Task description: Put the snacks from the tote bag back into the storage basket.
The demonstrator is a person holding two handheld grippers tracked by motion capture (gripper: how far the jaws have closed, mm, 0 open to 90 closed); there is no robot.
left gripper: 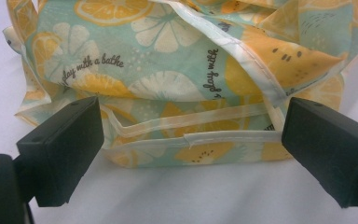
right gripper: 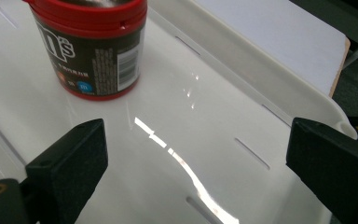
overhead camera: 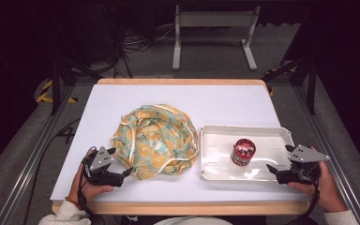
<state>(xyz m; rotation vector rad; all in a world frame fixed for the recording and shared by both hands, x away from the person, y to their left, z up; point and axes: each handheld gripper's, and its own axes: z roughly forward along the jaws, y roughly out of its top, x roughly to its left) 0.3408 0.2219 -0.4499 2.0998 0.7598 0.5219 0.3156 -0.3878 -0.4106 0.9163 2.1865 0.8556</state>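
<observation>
A crumpled cloth bag printed with lemons and oranges lies on the middle of the white table. My left gripper stands open at the bag's near-left edge. In the left gripper view the bag's cream-trimmed hem lies between the wide jaws of the left gripper, untouched by the pads. A small can with a red lid stands upright in a white tray at the right. My right gripper is open over the tray's near-right corner. In the right gripper view the can stands ahead of the right gripper, above bare tray floor.
The white tabletop has a wooden border. A metal stand and loose cables are on the floor beyond the far edge. Dark frame rails run along both sides of the table.
</observation>
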